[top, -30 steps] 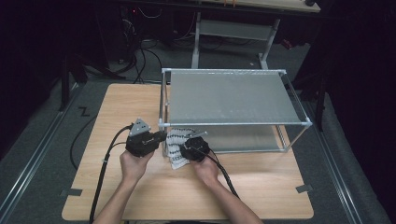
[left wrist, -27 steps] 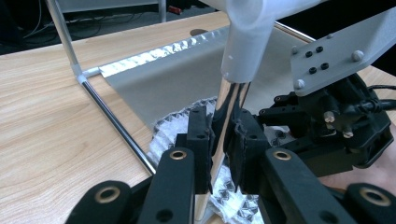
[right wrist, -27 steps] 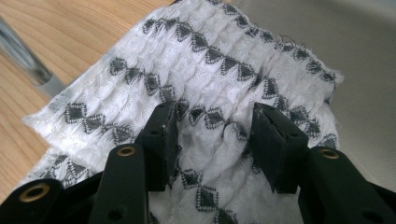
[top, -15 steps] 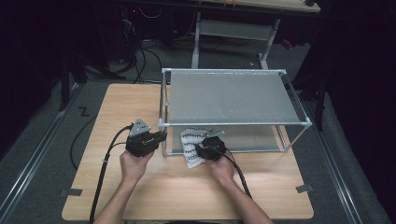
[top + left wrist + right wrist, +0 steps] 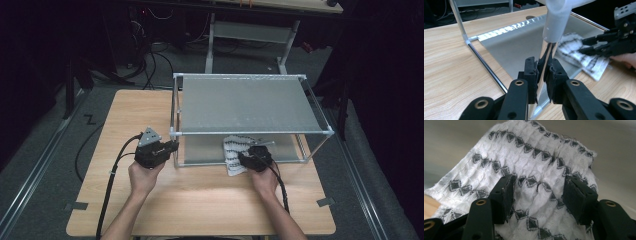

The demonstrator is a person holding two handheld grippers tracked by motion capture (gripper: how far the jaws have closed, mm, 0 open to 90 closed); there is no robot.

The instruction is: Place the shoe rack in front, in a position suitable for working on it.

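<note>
A white cloth with black diamond rows lies crumpled over the front edge of the metal rack's lower shelf. My right gripper is over it. Its jaws have just been opening and stand wide apart, with bunched cloth between them and the pads not pressing on it. My left gripper is shut on the rack's front left upright post. In the left gripper view the shiny post runs up between the jaws of that gripper, and the cloth and the right gripper lie beyond it.
The rack has a grey top shelf on thin metal rails, standing at the back right of the wooden table. Cables trail from both grippers toward the front edge. A second metal stand is on the dark floor behind.
My right hand has slid to the right along the rack's front, taking the cloth with it from beside the left gripper to the shelf's middle. The left hand has stayed on the post.
</note>
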